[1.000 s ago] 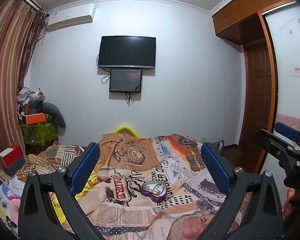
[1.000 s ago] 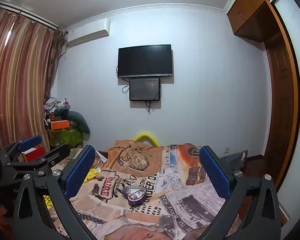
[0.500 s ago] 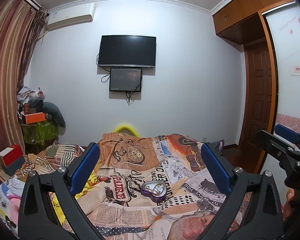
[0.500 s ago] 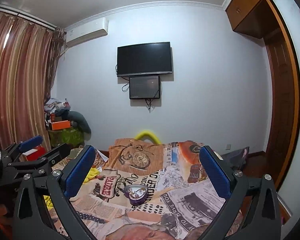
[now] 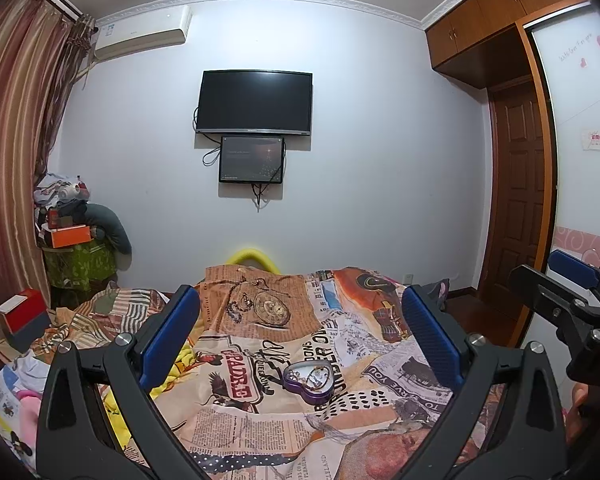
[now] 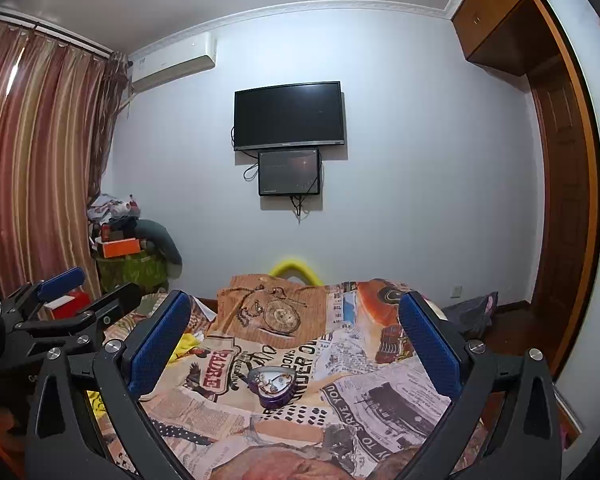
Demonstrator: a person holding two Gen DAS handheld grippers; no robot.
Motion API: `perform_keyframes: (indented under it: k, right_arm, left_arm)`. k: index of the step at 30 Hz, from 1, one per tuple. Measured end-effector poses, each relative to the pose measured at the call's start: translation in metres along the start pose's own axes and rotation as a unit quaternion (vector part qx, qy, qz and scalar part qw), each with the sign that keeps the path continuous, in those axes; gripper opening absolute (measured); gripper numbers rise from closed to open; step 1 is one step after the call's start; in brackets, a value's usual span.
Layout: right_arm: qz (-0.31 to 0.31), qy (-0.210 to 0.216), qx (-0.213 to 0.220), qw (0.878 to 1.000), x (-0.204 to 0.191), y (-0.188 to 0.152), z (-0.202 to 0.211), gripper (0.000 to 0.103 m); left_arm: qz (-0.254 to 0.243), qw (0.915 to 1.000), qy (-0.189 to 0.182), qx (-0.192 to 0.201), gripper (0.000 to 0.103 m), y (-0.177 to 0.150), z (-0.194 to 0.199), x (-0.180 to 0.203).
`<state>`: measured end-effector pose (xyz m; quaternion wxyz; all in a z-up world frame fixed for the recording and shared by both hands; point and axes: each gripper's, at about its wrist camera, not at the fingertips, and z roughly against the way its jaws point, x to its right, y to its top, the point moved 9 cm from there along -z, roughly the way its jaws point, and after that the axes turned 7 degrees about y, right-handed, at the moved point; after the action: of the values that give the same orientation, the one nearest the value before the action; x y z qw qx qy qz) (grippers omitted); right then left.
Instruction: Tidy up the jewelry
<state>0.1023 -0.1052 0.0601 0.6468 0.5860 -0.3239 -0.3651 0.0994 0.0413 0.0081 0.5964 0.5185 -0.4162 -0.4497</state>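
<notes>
Newspaper-print bedding (image 5: 260, 428) covers the bed and carries the only clear writing: "YOU" and "SAVE" in the right wrist view, and fragments such as "PADRE" and "CLELAND" in the left wrist view, around a printed pocket watch (image 5: 271, 307). One purple heart-shaped tin (image 5: 309, 379) lies open on the cover near its middle, with small jewelry pieces inside that are too small to count; it sits in line between the fingers of each gripper but well ahead of them. The left gripper (image 5: 300, 344) is spread wide and holds nothing, and so is the right gripper (image 6: 294, 340). Two dark screens hang on the far wall, a television (image 6: 289, 115) above a smaller monitor (image 6: 289, 173). One air conditioner (image 5: 142, 32) is mounted near the striped curtains (image 6: 40, 160).
</notes>
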Motion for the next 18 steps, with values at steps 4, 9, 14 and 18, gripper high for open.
perform_keyframes:
  k: [4,9,14,18]
  right_arm:
    - [-0.001,0.0,-0.001,1.0,-0.0004,-0.0007,-0.0008,0.103]
    - [-0.001,0.0,-0.001,1.0,-0.0007,0.0001,-0.0009,0.103]
    - [-0.002,-0.001,0.001,1.0,-0.0008,0.0004,-0.0012,0.103]
    - [-0.006,0.0,0.0,1.0,-0.0005,0.0008,-0.0024,0.103]
  left_arm:
    - [-0.002,1.0,-0.001,0.0,0.102,-0.0006,-0.0011,0.0015]
    - [-0.002,1.0,-0.007,0.0,0.102,-0.0007,-0.0019,0.0018]
    - [-0.003,0.9997,-0.021,-0.009,0.102,-0.002,-0.0037,0.0034]
    - [-0.001,0.9996,-0.025,-0.01,0.102,-0.0021,-0.0032,0.0038]
